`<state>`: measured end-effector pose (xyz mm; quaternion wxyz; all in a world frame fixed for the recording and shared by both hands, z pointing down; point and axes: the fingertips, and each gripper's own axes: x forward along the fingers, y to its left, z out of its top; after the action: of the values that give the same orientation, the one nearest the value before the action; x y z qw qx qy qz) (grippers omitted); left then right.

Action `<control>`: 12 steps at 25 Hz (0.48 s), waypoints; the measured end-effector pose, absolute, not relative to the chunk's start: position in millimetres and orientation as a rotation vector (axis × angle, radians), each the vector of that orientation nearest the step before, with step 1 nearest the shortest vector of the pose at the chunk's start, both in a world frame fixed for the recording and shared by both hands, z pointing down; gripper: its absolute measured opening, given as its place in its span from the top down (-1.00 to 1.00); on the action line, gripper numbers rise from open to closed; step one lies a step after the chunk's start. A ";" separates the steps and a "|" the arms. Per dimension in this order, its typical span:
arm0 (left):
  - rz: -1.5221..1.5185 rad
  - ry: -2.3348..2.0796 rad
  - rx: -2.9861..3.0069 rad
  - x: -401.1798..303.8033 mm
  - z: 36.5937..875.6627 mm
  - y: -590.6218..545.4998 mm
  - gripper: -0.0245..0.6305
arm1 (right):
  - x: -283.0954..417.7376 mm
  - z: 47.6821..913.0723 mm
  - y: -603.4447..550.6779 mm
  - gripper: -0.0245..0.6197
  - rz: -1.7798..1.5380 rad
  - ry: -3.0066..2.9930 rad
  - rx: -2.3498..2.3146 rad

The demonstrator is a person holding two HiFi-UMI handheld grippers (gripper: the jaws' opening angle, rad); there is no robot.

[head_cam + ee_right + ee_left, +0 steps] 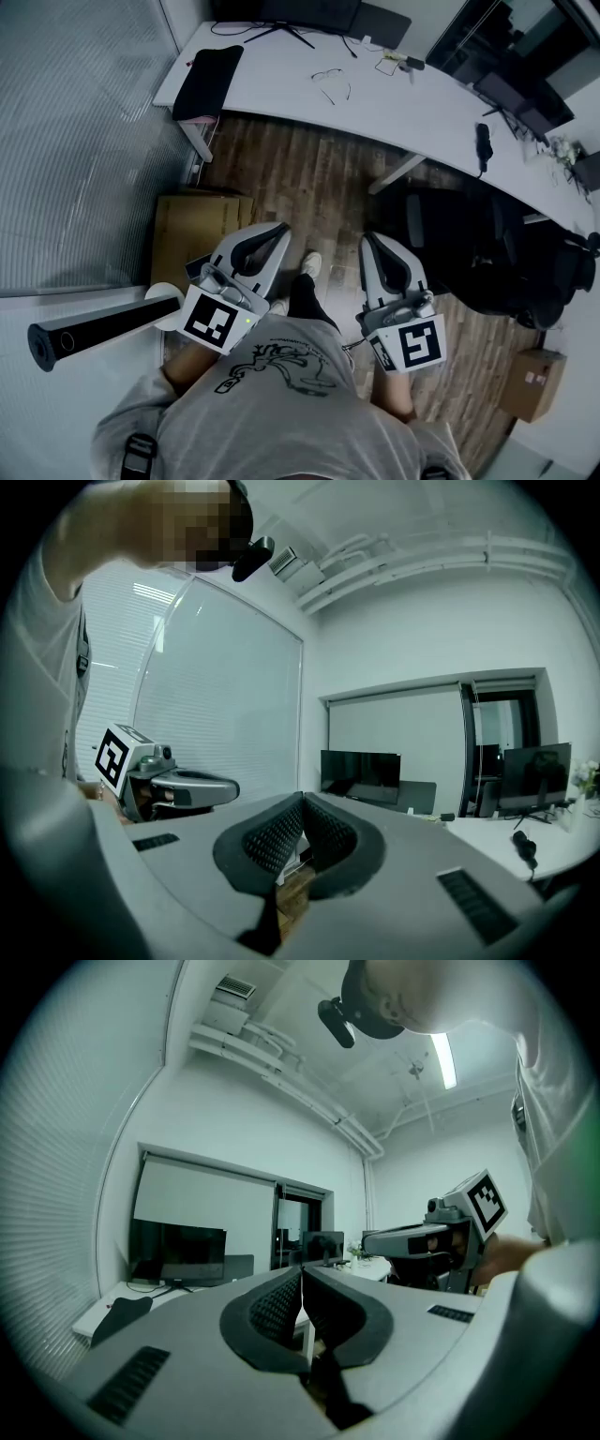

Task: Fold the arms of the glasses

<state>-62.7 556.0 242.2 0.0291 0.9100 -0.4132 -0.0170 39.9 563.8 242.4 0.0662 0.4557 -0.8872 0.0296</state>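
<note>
On the counter [281, 89], toward its left end and about midway between near and far edges, the glasses [329, 79] lie untouched, arms apparently spread. We stand well apart from it. Left tool [301, 1277] and right tool [302, 802] are both clenched on nothing. Step, as we judge: approach. Next: close in, open both tools, steady the frame, swing one arm inward.

The glasses [330, 82] lie on the desk [427, 103], right of the mat [208, 80].
</note>
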 end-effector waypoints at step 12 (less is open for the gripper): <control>-0.027 -1.275 2.814 -13.7 230.6 460.3 0.86 | 92.0 231.9 467.1 0.90 0.083 -2.692 1.369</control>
<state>-13.7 460.3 230.6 0.0260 0.9106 -0.4124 -0.0087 92.0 467.1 231.9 0.0603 0.4524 -0.8893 0.0273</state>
